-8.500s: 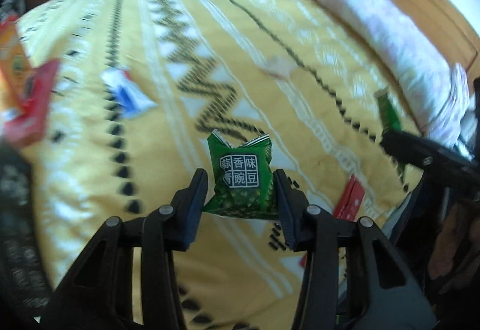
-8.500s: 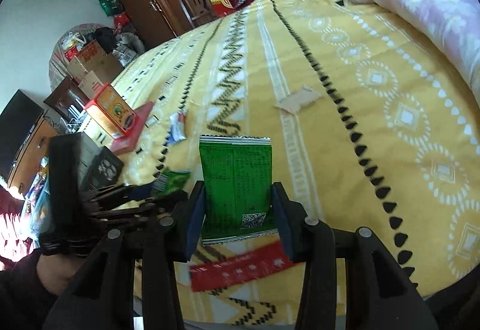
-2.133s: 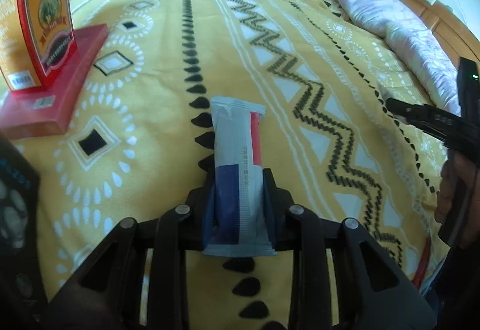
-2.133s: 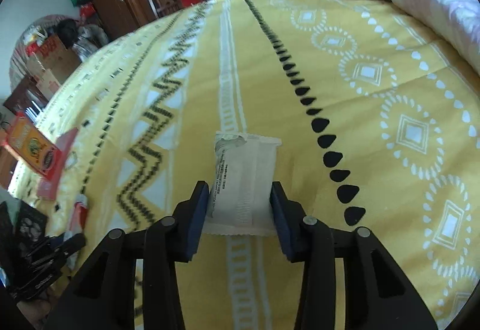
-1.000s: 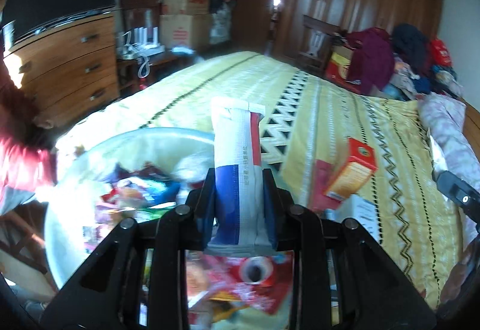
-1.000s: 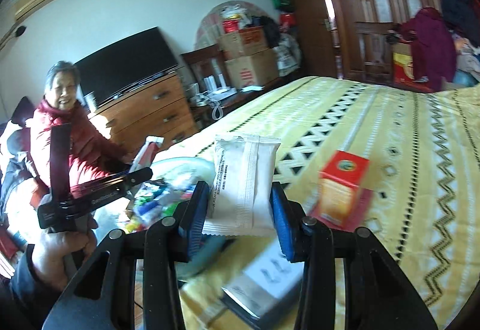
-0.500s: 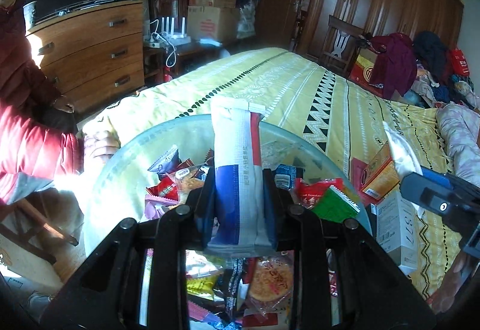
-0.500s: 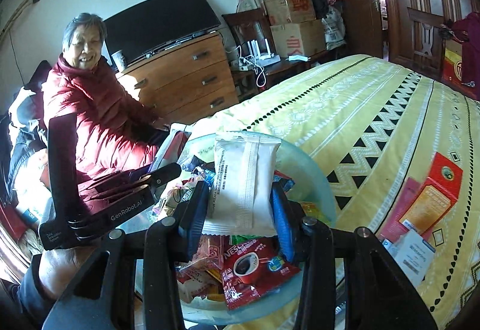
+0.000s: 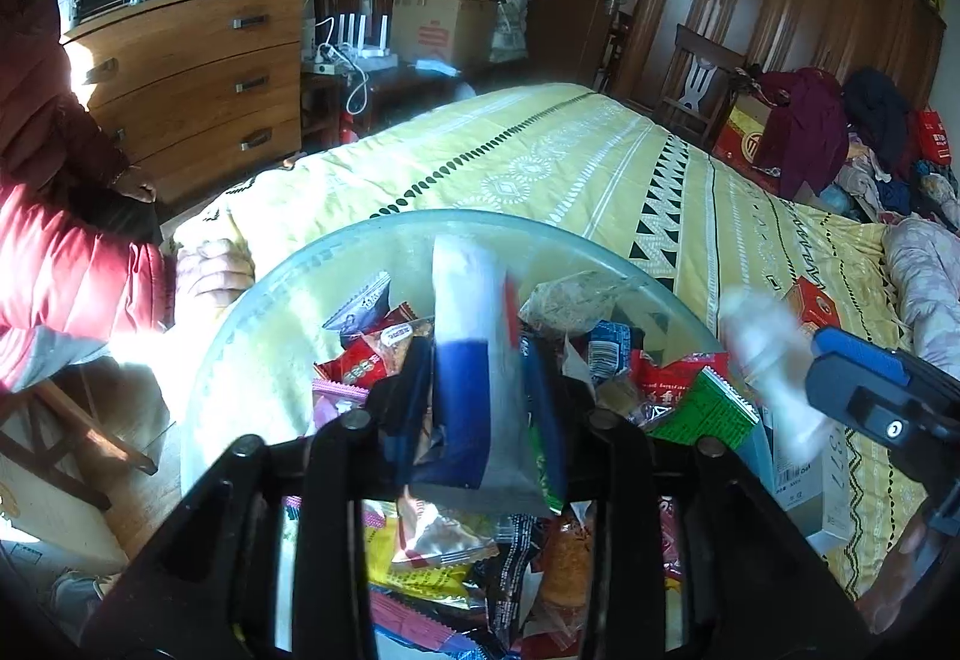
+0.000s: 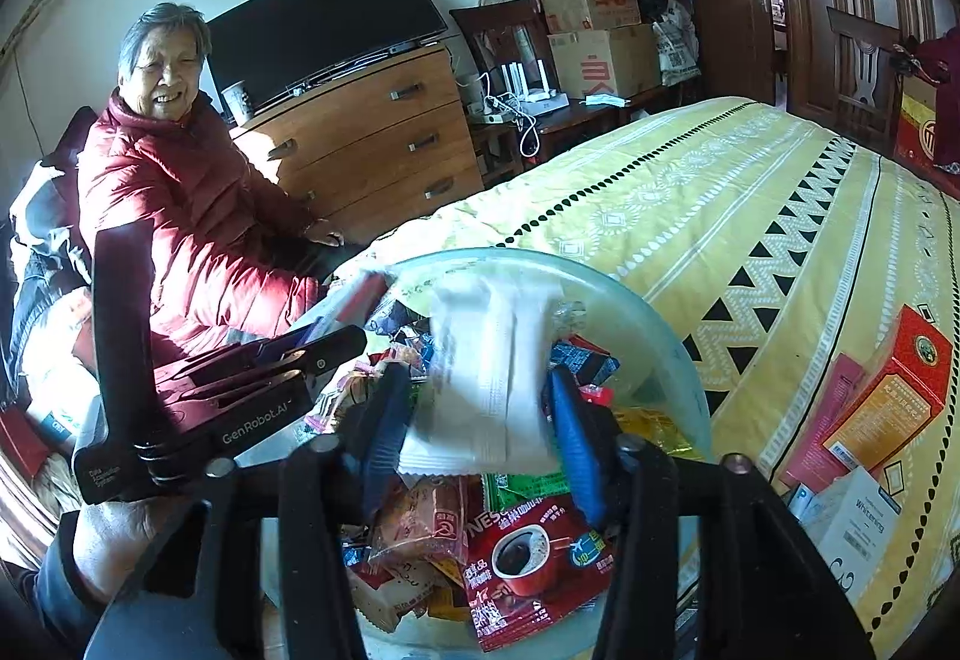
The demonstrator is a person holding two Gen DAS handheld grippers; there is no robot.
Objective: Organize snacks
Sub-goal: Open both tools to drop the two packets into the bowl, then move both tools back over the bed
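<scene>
A clear glass bowl (image 9: pixel 480 217) (image 10: pixel 624 294) heaped with several snack packets stands at the edge of the yellow bed. My left gripper (image 9: pixel 480 411) hangs over it, its jaws opening. The blue, white and red packet (image 9: pixel 471 354) between them is blurred and slipping loose from the pads. My right gripper (image 10: pixel 480 429) is over the same bowl, jaws also opening. Its white packet (image 10: pixel 489 384) is blurred, with small gaps to both pads. In each wrist view the other gripper shows at the side: the right gripper (image 9: pixel 870 402) and the left gripper (image 10: pixel 252 378).
A person in a red jacket (image 10: pixel 180 216) sits left of the bowl, one hand (image 9: pixel 210 270) at its rim. An orange-red box (image 10: pixel 894 396) and a white box (image 10: pixel 855 528) lie on the bedspread (image 10: pixel 750 192) to the right. A wooden dresser (image 10: pixel 372 144) stands behind.
Both pairs of jaws have widened since half a second ago. The two packets, held firmly before, now blur and drop toward the bowl. Both grippers have come closer over the bowl.
</scene>
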